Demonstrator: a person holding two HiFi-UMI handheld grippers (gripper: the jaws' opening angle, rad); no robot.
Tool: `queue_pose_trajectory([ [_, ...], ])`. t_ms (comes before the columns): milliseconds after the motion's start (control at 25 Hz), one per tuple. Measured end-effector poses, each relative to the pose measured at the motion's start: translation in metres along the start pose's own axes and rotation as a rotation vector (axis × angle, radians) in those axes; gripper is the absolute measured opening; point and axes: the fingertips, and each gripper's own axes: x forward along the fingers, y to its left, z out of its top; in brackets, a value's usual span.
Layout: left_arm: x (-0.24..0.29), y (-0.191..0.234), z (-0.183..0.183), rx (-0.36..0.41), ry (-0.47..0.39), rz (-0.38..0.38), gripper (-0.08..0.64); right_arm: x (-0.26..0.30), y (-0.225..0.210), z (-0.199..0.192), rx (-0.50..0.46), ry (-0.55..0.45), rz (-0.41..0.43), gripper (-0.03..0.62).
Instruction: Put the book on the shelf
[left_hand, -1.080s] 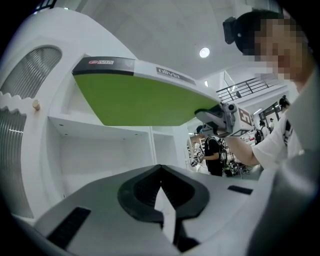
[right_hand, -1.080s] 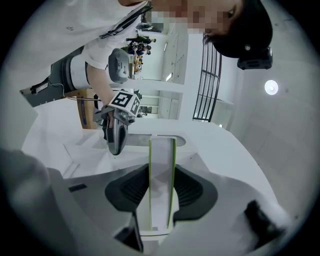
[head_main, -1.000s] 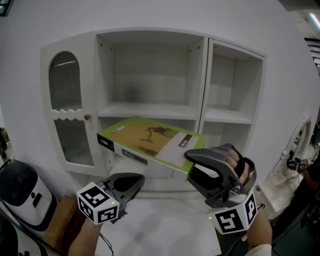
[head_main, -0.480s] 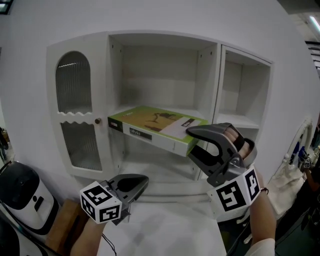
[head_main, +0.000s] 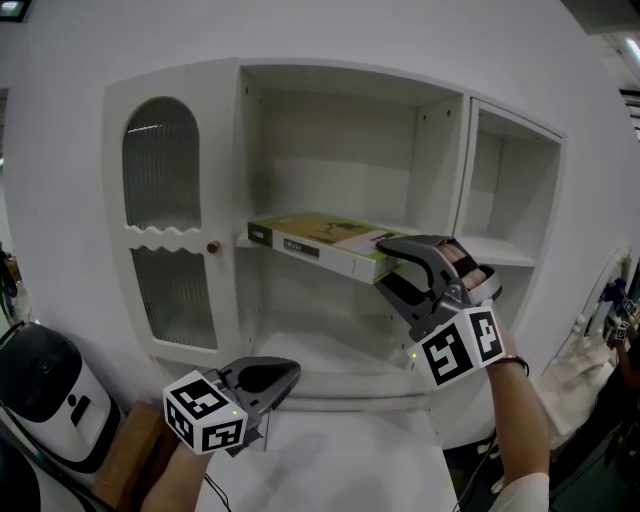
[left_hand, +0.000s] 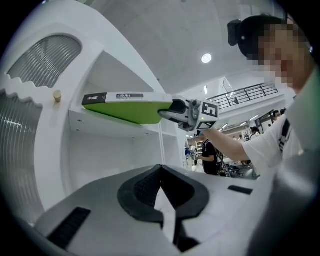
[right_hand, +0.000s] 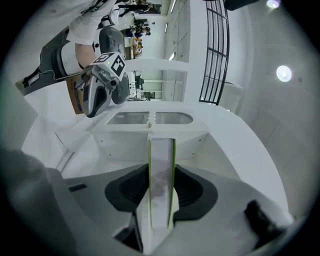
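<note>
If pushed in crooked, could bump the far corner of the book (head_main: 318, 240) on the cabinet (head_main: 228, 200) wall and twist it out of the right tool (head_main: 392, 265), clamped on just one short end. Could also sag and catch the shelf (left_hand: 115, 131) edge. Held flat, cover up, at the shelf front, just above it. Long side running left to right, spine facing out, far end pointing at the door knob (head_main: 212, 247). Left tool (head_main: 280, 375) closed, holding nothing, low and well apart.
</note>
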Motion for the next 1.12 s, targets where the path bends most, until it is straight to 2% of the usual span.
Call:
queue_pose_trajectory([
  [600,0.002,0.027,-0.011,-0.006,0.006,-0.009,0.008,0.066,0.019,-0.017,-0.029,0.108,0.015,0.151],
  [1120,0.007,0.036,-0.018,-0.012,0.007,-0.012,0.008,0.109,0.025,-0.027,-0.036,0.178,0.075,0.150],
])
